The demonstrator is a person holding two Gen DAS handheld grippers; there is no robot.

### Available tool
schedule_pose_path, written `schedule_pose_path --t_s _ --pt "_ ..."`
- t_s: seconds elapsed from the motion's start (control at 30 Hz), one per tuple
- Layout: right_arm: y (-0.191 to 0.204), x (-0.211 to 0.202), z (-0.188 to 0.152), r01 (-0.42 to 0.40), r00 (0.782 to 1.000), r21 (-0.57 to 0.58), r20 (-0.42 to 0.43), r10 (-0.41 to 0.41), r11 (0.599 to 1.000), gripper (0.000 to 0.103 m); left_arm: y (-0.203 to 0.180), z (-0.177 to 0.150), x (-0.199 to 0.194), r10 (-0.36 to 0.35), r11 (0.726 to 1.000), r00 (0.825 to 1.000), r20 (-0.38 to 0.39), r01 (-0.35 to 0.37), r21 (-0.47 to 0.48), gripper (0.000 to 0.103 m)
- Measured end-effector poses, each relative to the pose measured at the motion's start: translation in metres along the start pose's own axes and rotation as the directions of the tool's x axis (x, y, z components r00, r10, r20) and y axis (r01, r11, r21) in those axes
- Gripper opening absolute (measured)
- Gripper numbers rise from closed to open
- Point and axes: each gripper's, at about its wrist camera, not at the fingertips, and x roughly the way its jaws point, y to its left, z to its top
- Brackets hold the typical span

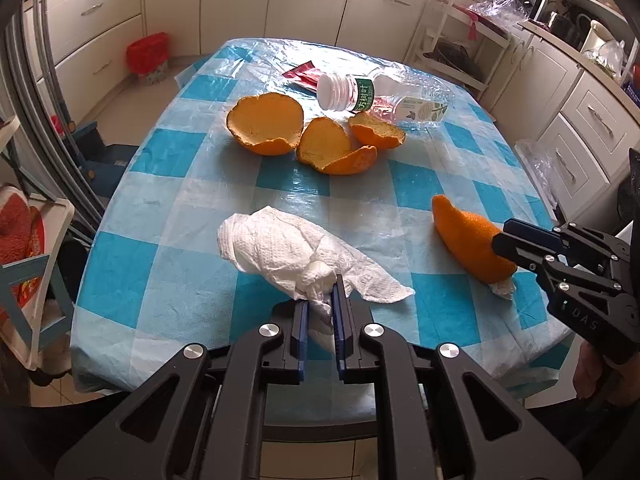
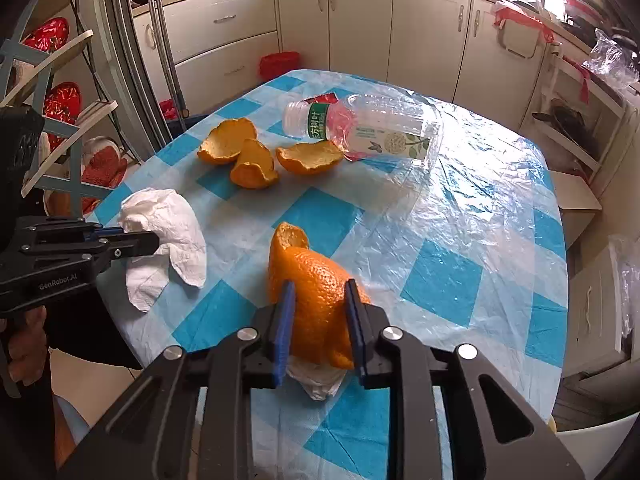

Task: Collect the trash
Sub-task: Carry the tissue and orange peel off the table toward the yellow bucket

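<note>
A crumpled white paper towel (image 1: 280,248) (image 2: 172,216) lies near the table's front edge, and my left gripper (image 1: 320,296) (image 2: 154,240) is shut on its twisted end. My right gripper (image 2: 319,292) (image 1: 500,240) is shut on a large orange peel (image 2: 316,276) (image 1: 464,236), its blue pads pressing both sides. A small white tissue scrap (image 2: 316,384) shows under that peel. Farther back lie more orange peels (image 1: 266,124) (image 2: 226,142), an empty clear plastic bottle (image 1: 360,94) (image 2: 368,128) on its side, and a red wrapper (image 1: 302,74).
The table wears a blue-and-white checked cover (image 1: 160,280) under thin clear plastic film (image 2: 460,200). A red bin (image 1: 148,56) stands on the floor beyond the table. A shelf rack (image 1: 24,264) stands to the left, and cream cabinets (image 2: 360,28) line the back.
</note>
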Motion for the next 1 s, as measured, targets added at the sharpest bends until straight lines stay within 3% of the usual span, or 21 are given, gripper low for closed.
schedule_pose_path --t_s 0.03,0.1,0.13,0.2,0.23,0.3,0.5,0.57,0.6,0.63,0.67,0.7,0.73,0.9,1.0 --pt "-0.001 -0.001 -0.001 0.004 1.000 0.009 0.001 -0.004 1.000 0.023 0.000 0.000 0.001 0.007 1.000 1.000 -0.002 -0.007 0.003 0.010" --pt "-0.003 -0.001 -0.002 0.021 1.000 0.030 0.007 -0.021 0.999 0.028 -0.003 -0.001 0.006 0.024 1.000 1.000 -0.016 -0.024 0.017 0.024" --pt "-0.004 0.000 -0.002 0.032 0.999 0.036 0.006 -0.033 0.999 0.037 -0.005 -0.002 0.008 0.035 0.999 0.999 -0.013 -0.035 0.026 0.026" --pt "-0.005 0.002 -0.003 0.037 0.999 0.032 0.007 -0.037 0.999 0.037 -0.011 -0.003 0.008 0.061 0.997 0.998 0.001 -0.061 0.056 0.028" --pt "-0.005 0.003 -0.003 0.035 0.999 0.035 0.005 -0.035 0.999 0.037 -0.014 -0.004 0.008 0.062 0.996 0.998 0.003 -0.062 0.068 0.028" --pt "-0.004 0.005 -0.002 0.029 1.000 0.032 0.001 -0.029 0.999 0.037 -0.016 -0.004 0.009 0.032 0.997 0.999 -0.002 -0.032 0.072 0.010" --pt "0.002 0.005 0.000 0.027 1.000 0.002 0.003 -0.027 1.000 0.032 -0.018 0.001 -0.014 -0.033 0.998 0.996 0.081 0.028 0.057 0.007" --pt "0.004 0.004 0.001 0.031 1.000 -0.001 0.005 -0.031 1.000 0.032 -0.017 0.001 -0.013 -0.043 0.998 0.996 0.075 0.040 0.048 0.007" --pt "0.004 0.005 0.001 0.032 0.999 -0.004 0.004 -0.032 0.999 0.041 -0.016 0.000 -0.011 -0.045 0.998 0.997 0.068 0.042 0.043 0.007" --pt "0.006 0.006 0.001 0.046 0.999 -0.010 0.004 -0.046 0.999 0.060 -0.015 -0.001 -0.009 -0.047 0.998 0.997 0.058 0.044 0.040 0.007" --pt "0.008 0.008 0.000 0.064 0.998 -0.024 0.008 -0.064 0.998 0.063 -0.015 -0.001 -0.008 -0.046 0.998 0.997 0.054 0.044 0.039 0.007" --pt "0.009 0.013 -0.001 0.065 0.998 -0.033 -0.009 -0.065 0.997 0.063 -0.015 -0.001 -0.008 -0.047 0.998 0.997 0.054 0.044 0.042 0.007" --pt "0.010 0.017 -0.002 0.057 0.998 -0.036 -0.025 -0.058 0.998 0.056 -0.016 -0.002 -0.008 -0.048 0.998 0.997 0.057 0.045 0.045 0.007" --pt "0.013 0.014 -0.001 0.036 0.999 -0.036 0.000 -0.036 0.999 0.041 -0.017 -0.001 -0.009 -0.048 0.998 0.997 0.059 0.045 0.051 0.007" --pt "0.012 0.009 -0.001 0.033 0.999 -0.029 0.014 -0.033 0.999 0.037 -0.016 -0.001 -0.009 -0.048 0.998 0.997 0.063 0.045 0.044 0.007"
